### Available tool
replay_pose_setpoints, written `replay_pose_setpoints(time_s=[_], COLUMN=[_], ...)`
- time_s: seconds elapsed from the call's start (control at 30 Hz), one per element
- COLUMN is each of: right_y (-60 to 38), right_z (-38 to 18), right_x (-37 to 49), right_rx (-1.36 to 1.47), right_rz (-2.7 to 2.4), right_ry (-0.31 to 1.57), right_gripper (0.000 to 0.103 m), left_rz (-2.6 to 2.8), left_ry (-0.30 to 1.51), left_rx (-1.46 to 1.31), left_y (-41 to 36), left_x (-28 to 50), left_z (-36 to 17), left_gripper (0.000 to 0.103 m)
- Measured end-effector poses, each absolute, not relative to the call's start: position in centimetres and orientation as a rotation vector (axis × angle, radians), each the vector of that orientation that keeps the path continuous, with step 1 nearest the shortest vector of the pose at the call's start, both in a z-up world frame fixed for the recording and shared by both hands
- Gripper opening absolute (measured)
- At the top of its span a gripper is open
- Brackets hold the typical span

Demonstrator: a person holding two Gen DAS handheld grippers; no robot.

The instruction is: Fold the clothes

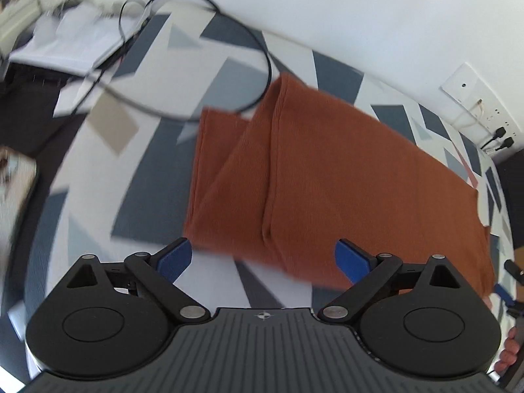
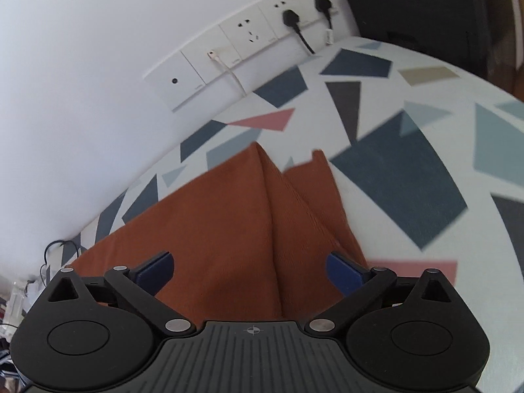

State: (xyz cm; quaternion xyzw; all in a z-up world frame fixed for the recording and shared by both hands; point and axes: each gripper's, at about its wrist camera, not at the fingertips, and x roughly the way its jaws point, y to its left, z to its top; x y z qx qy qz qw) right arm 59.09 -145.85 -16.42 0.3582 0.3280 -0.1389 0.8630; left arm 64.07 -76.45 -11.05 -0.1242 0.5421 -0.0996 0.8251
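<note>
A rust-orange garment (image 1: 327,177) lies folded lengthwise on the patterned bed cover (image 1: 98,196), with folded panels overlapping along its middle. My left gripper (image 1: 263,255) is open and empty, hovering just above the garment's near edge. In the right wrist view the same garment (image 2: 229,229) runs away from me to two pointed corners. My right gripper (image 2: 250,270) is open and empty, its blue pads (image 2: 344,273) spread over the garment's near end.
A black cable (image 1: 258,52) loops on the cover beyond the garment. White papers (image 1: 68,42) lie at the far left. A wall socket strip with plugs (image 2: 262,36) runs along the white wall. A dark cabinet (image 2: 425,6) stands at the far right.
</note>
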Motion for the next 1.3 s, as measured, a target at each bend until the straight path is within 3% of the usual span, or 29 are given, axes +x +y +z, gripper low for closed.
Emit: replay_pose_setpoints(time_s=[0.13, 0.3, 0.47, 0.53, 0.6, 0.67, 0.77, 0.9, 1.07, 1.3], right_y=[-143.4, -141.6, -142.1, -142.1, -141.8, -141.7, -141.9, -142.3, -142.6, -143.5], right_z=[-17.1, -19.0, -20.4, -20.5, -20.3, -20.5, -20.8, -21.1, -21.1, -20.9], right_x=[56.6, 57.4, 58.6, 59.2, 59.6, 59.6, 59.3, 58.2, 56.9, 53.8], right_rx=[0.815, 0.922, 1.048, 1.039, 1.002, 0.983, 0.973, 0.970, 0.968, 0.958], right_rz=[-0.259, -0.237, -0.302, -0.324, -0.347, -0.375, -0.390, -0.368, -0.351, -0.357], right_ry=[0.710, 0.718, 0.662, 0.661, 0.663, 0.660, 0.649, 0.626, 0.619, 0.641], right_gripper=[0.099, 0.090, 0.086, 0.082, 0.067, 0.051, 0.035, 0.019, 0.016, 0.016], left_rz=[-0.258, -0.260, -0.192, -0.172, -0.153, -0.122, -0.073, -0.062, -0.089, -0.172], left_ry=[1.185, 1.227, 1.219, 1.203, 1.189, 1.174, 1.176, 1.176, 1.161, 1.238], left_rx=[-0.392, -0.559, -0.583, -0.566, -0.549, -0.534, -0.460, -0.452, -0.417, -0.427], left_y=[-76.8, -78.2, -79.6, -80.2, -80.6, -80.8, -81.4, -81.2, -81.2, -80.7], left_x=[62.1, 62.6, 63.7, 63.9, 63.9, 63.8, 64.0, 63.8, 62.5, 59.9], left_z=[-12.3, -14.9, -15.6, -15.4, -15.4, -15.2, -14.8, -14.6, -14.6, -14.8], left_gripper=[0.096, 0.096, 0.099, 0.099, 0.099, 0.088, 0.048, 0.040, 0.033, 0.032])
